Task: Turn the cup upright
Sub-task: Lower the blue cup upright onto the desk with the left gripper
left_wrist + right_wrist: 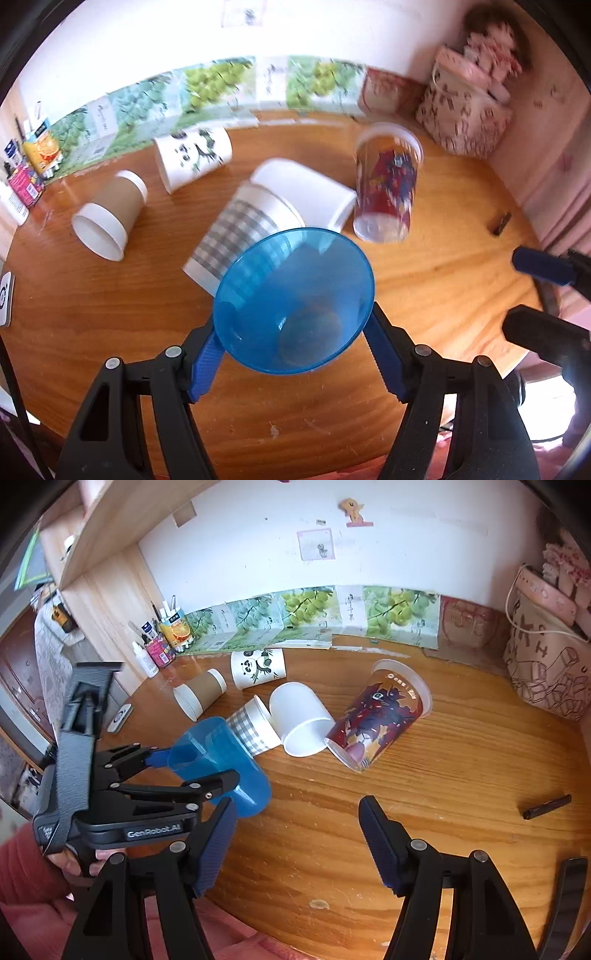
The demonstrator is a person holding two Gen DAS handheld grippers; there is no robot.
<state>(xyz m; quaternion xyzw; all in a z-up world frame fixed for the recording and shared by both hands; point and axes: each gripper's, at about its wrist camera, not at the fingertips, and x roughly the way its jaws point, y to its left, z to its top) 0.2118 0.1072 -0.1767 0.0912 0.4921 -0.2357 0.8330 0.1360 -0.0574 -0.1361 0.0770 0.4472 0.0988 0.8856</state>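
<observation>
My left gripper is shut on a clear blue plastic cup, held tilted above the wooden table with its mouth facing the camera. In the right wrist view the blue cup lies sideways in the left gripper, mouth to the lower right. My right gripper is open and empty above the table's front edge. Several cups lie on their sides: a checked cup, a white cup, a red printed clear cup, a panda cup and a brown cup.
Grape-print cartons line the back wall. A patterned bag stands at the right. Bottles and a juice box stand at the back left. A small dark object lies at the right. A white device lies at the left edge.
</observation>
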